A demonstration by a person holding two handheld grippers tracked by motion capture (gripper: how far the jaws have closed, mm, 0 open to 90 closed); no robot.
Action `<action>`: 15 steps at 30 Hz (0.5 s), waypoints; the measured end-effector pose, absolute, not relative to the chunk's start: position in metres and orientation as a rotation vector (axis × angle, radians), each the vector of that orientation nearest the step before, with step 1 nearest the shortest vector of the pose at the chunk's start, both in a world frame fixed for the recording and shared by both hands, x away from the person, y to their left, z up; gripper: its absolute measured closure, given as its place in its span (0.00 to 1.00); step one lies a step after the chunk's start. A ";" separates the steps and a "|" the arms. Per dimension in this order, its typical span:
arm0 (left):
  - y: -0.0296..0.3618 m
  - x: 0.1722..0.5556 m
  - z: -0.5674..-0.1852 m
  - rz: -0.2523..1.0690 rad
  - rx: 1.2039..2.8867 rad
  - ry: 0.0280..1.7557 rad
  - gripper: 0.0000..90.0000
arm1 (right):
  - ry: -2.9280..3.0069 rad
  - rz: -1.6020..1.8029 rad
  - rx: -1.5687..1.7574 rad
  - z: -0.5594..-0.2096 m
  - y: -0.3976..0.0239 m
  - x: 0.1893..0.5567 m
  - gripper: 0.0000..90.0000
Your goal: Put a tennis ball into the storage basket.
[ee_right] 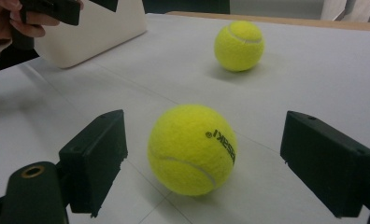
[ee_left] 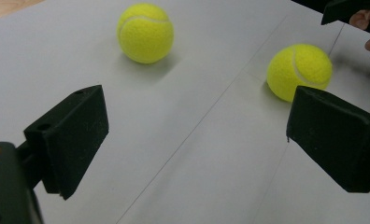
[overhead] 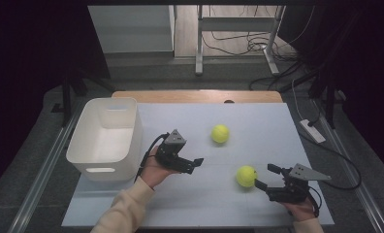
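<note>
My right gripper (overhead: 266, 177) is open, jaws either side of the near ball (overhead: 247, 176), which sits on the table (overhead: 258, 126) just left of it. My left gripper (overhead: 196, 164), open and empty, is farther off.

white bin (overhead: 105, 138) on table's left | white table sheet (overhead: 258, 121) | power strip (overhead: 312, 130) on floor right

Dim room w/ dark edges, soft shadows, slight blur.
</note>
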State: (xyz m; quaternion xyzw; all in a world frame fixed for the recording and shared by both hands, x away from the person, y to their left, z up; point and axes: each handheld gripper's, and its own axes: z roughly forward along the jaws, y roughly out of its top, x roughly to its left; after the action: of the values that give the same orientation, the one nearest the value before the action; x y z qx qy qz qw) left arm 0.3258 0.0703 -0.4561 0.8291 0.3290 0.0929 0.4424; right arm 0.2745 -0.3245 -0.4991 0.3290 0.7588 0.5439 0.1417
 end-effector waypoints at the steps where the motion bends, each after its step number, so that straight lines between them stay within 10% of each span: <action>1: 0.069 0.327 -0.455 0.231 2.060 0.815 0.07 | 2.191 1.571 0.949 -0.499 -0.324 0.274 0.16; 15: 0.063 0.340 -0.451 0.251 2.075 0.818 0.07 | 2.190 1.562 0.949 -0.500 -0.325 0.275 0.16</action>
State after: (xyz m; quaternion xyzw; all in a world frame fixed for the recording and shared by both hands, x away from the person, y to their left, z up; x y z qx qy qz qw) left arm 0.3401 0.0629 -0.4508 0.8331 0.3284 0.1007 0.4335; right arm 0.2749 -0.3246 -0.4996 0.3292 0.7598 0.5418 0.1442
